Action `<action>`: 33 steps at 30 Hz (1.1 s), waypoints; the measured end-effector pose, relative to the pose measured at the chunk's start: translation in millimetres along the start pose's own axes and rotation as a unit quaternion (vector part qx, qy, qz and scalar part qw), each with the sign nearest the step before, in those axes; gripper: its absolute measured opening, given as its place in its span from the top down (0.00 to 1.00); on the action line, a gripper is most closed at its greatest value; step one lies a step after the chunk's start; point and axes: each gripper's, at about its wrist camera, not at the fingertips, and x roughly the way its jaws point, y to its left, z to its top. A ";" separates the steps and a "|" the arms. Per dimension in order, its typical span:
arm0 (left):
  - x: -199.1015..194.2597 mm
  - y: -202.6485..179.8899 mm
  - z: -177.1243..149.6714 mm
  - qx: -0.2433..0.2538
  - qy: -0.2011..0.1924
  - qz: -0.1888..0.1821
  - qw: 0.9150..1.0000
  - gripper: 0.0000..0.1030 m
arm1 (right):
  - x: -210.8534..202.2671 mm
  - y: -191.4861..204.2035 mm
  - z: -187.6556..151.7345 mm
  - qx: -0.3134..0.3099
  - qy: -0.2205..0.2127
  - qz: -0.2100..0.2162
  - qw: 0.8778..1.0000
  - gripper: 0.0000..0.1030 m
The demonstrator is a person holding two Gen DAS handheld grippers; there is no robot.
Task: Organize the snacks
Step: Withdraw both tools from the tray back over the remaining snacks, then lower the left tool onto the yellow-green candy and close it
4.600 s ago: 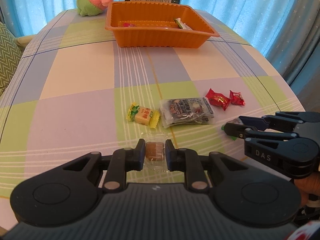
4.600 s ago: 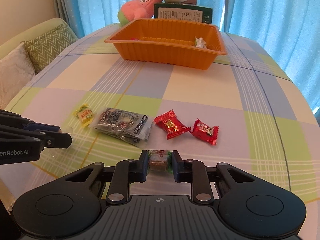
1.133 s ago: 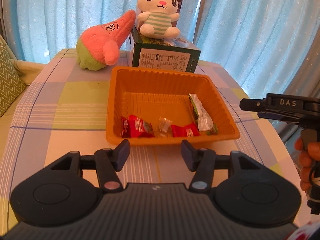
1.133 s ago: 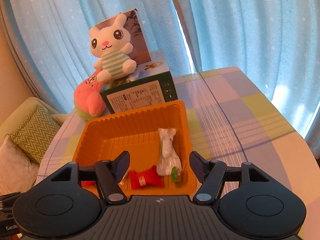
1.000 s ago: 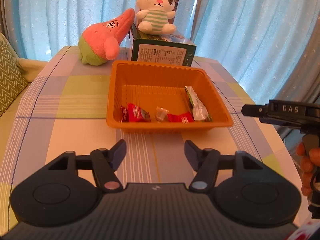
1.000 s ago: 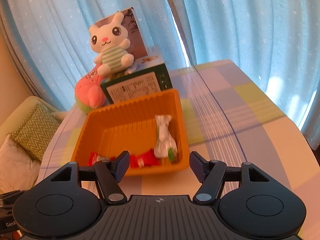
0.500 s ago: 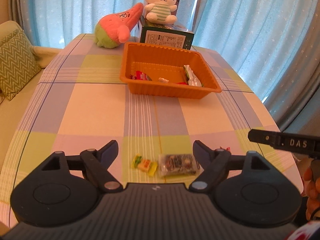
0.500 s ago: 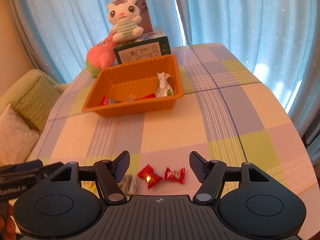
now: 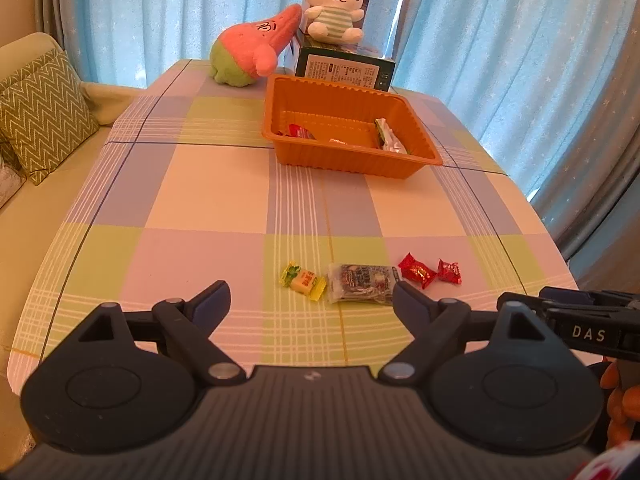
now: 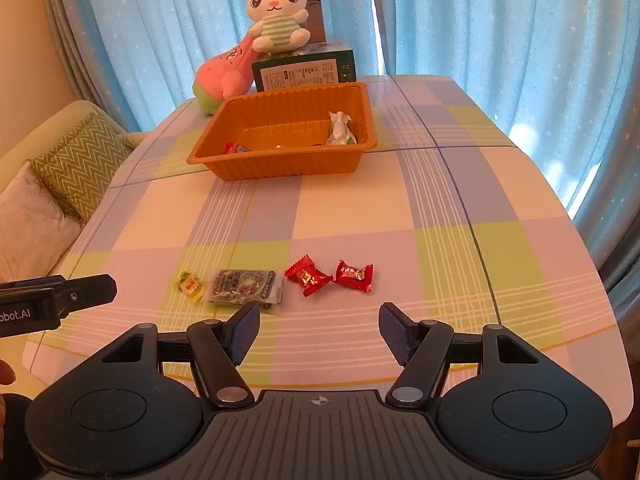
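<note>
- We see the checked table running from us to the blue curtains, with all the snacks on it in two groups: some gathered, some waiting.
- The orange tray sits at the far end, just in front of a green box and two plush toys. It already holds a few wrapped pieces, so we judge it to be the collecting bin.
- Near the front edge four snacks lie in a loose row, well apart from the tray: a grey foil packet, a yellow candy just beside it, and two red candies on the other side. These look like the pieces left to fetch.
- Our left gripper hangs tilted down over the yellow candy and the packet. Its jaws have just been opening wider and stand spread with nothing between them, ready, we think, for the broad packet.
- Our right gripper is angled down the same way, just short of the red candies, jaws apart and empty, lined up for one of them.
- Each gripper shows at the edge of the other's view, side by side.
</note>
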 end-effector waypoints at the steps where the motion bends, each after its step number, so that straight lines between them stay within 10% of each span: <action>1: -0.4 0.5 -0.9 0.000 0.001 0.000 1.000 0.16 | -0.8 -0.1 -1.4 -0.001 0.000 0.000 1.000 0.36; 33: 37.2 -2.4 -14.8 0.029 0.031 -0.002 0.999 0.16 | 21.0 -16.9 -14.6 0.028 0.001 -0.003 1.000 0.36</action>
